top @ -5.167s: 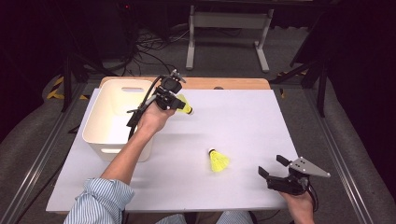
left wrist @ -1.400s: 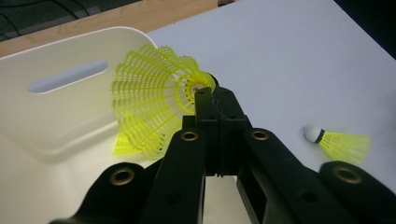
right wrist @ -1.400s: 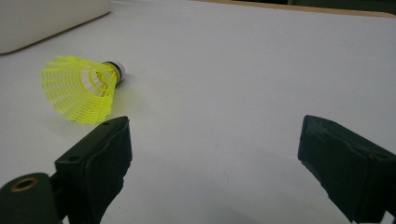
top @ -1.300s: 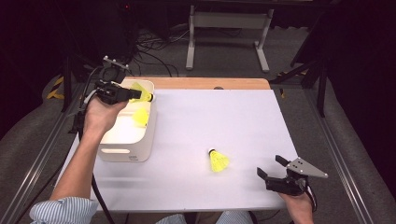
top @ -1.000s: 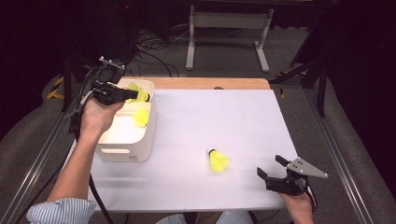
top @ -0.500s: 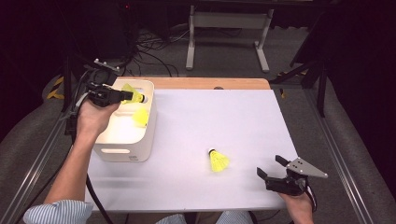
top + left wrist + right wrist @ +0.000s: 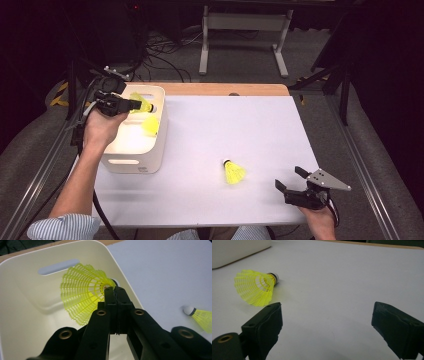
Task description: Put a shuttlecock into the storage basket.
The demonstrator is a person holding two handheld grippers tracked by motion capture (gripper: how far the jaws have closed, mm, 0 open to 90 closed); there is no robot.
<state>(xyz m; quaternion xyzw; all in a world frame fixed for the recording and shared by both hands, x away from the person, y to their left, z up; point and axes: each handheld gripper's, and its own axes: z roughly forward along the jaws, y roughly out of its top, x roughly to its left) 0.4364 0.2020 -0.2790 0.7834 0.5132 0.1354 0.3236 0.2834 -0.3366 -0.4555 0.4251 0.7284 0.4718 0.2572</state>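
Note:
My left gripper [image 7: 133,105] is shut on a yellow shuttlecock [image 7: 142,103] and holds it over the far end of the white bin [image 7: 131,161]. In the left gripper view the jaws pinch the shuttlecock [image 7: 81,296] near its cork, skirt pointing into the bin [image 7: 22,315]; that gripper [image 7: 114,290] is fully closed. A second shuttlecock [image 7: 150,125] lies inside the bin. A third [image 7: 233,171] lies on the white tabletop, cork toward the far side. My right gripper [image 7: 289,177] rests open near the front right, the third shuttlecock [image 7: 255,287] ahead to its left, gripper [image 7: 325,312] empty.
The white tabletop [image 7: 240,125] ends in a wooden strip [image 7: 225,89] at the far side. Metal rails run along both sides, and cables and a stand's legs lie on the floor beyond. The bin's corner [image 7: 237,250] appears far left in the right gripper view.
My left gripper carried its shuttlecock leftward from the bin's right rim to above the bin's far end, then drifted slightly. The right gripper and the tabletop shuttlecock stayed put.

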